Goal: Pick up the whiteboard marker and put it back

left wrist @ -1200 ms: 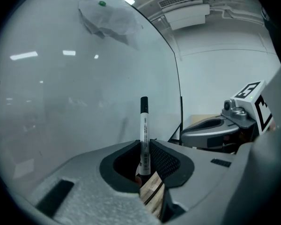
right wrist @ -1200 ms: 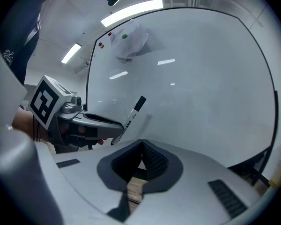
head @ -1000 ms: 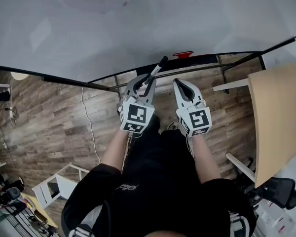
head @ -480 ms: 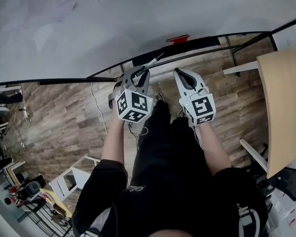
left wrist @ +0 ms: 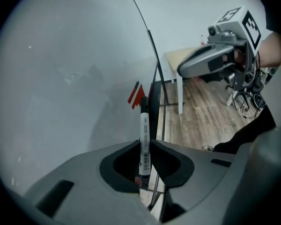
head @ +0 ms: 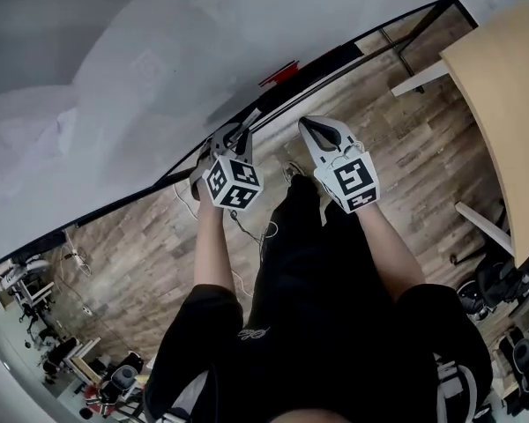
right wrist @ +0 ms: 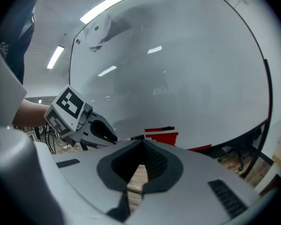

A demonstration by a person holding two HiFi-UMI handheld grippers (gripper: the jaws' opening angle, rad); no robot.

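My left gripper (left wrist: 145, 145) clamps the marker (left wrist: 144, 125), tip at 12 o'clock; my right gripper (right wrist: 141, 143) is closed, empty.

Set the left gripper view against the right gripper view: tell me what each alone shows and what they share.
Left gripper view only: the beige table and the right gripper. Right gripper view only: ceiling lights and the left gripper seen from outside. Both: the whiteboard, its red marks, and the whiteboard marker clamped in the left gripper.
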